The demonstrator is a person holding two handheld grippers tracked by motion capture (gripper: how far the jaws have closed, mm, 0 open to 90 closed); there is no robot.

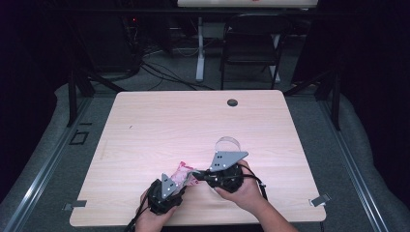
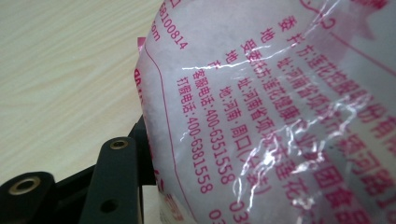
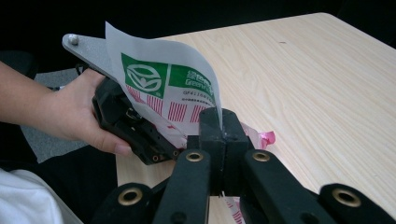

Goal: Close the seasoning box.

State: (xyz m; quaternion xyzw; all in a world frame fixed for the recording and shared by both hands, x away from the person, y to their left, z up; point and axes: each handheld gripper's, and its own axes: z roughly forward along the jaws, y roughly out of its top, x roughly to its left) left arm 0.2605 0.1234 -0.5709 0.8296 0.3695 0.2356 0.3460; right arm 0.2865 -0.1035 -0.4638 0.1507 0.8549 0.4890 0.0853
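Observation:
A white plastic packet point(image 1: 183, 173) with pink print is held just above the table's front edge, between both grippers. My left gripper point(image 1: 185, 182) is shut on its lower end; in the left gripper view the packet point(image 2: 261, 116) is very close and hides one jaw, while the other black jaw presses its left side. My right gripper point(image 3: 219, 125) is shut on the packet's edge point(image 3: 173, 88), which here shows a green logo. In the high view the right gripper point(image 1: 198, 175) points left toward the left one. A hand holds the left gripper point(image 3: 170, 148) opposite.
A clear round plastic item point(image 1: 227, 143) lies just behind the right gripper. The wooden table point(image 1: 193, 125) has a dark cable hole point(image 1: 232, 102) at the back. A black chair point(image 1: 251, 46) and cables stand on the floor beyond the table.

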